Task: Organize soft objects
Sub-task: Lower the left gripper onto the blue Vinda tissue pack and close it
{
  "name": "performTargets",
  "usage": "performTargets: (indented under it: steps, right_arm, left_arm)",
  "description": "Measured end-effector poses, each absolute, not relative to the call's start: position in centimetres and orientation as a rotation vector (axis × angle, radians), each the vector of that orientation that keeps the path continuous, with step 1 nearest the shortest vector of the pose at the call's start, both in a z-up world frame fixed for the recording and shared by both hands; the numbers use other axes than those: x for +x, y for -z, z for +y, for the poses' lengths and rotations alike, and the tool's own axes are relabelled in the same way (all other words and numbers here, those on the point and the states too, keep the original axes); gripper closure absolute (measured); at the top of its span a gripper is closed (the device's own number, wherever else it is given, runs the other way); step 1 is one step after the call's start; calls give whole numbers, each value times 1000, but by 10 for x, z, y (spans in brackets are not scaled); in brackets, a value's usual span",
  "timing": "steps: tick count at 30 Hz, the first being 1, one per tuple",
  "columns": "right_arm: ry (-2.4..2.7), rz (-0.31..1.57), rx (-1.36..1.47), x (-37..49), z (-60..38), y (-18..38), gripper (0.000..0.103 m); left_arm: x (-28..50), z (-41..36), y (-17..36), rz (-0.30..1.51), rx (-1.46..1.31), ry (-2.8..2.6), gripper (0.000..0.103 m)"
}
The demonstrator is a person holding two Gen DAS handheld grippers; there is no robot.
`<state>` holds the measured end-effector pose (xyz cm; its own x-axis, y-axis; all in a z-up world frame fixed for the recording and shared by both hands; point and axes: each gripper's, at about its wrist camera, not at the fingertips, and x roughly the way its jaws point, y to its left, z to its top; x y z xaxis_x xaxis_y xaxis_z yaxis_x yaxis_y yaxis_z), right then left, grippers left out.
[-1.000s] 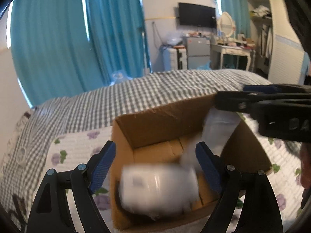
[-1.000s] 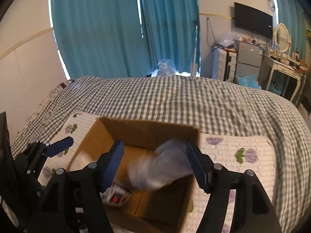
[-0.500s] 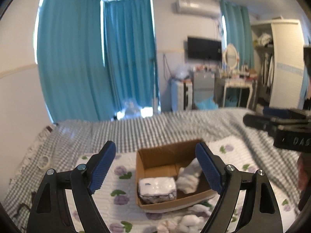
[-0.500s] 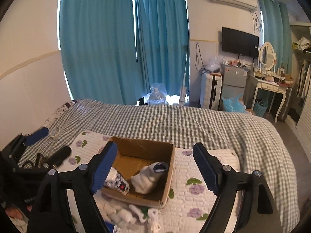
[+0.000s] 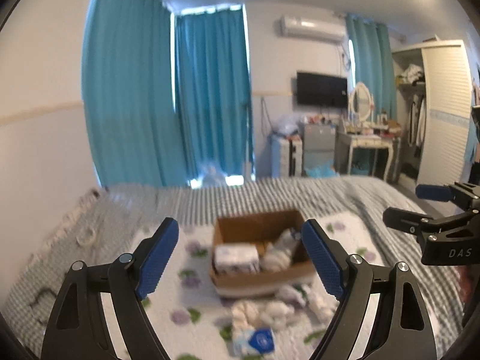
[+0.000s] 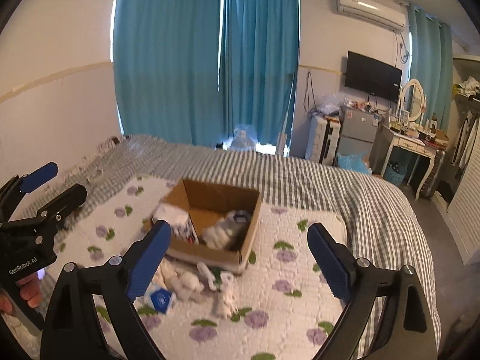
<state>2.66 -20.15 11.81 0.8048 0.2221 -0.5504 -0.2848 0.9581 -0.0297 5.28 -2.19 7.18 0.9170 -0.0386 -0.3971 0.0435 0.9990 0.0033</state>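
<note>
White soft rolled cloths (image 6: 192, 282) lie loose on the floral quilt (image 6: 300, 270), just before the brown cardboard box's (image 6: 240, 258) near wall, below and ahead of both empty grippers; left gripper (image 5: 240, 258) gapes wide, right gripper (image 6: 240, 258) jaws are opening, roughly equally near.

Home bedroom, bed (image 6: 345, 180) with grey checked cover and floral quilt (image 6: 285, 270), teal curtains (image 6: 210, 60), wall television (image 6: 373, 75), air conditioner (image 6: 370, 10), dressing table with oval mirror (image 6: 412, 99), small fridge (image 6: 358, 129), open wardrobe (image 5: 444, 114)
</note>
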Motion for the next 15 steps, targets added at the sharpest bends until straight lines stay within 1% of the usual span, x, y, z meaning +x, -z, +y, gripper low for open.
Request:
performTargets:
  steps: [5, 13, 15]
  right_arm:
    - [-277, 665, -111, 31, -206, -73, 10]
    - [-289, 850, -121, 61, -197, 15, 10]
    - [-300, 900, -122, 71, -192, 37, 10]
  left_arm:
    - [69, -23, -19, 584, -40, 43, 17]
    - [78, -27, 71, 809, -50, -3, 17]
    - [79, -26, 86, 853, -51, -6, 17]
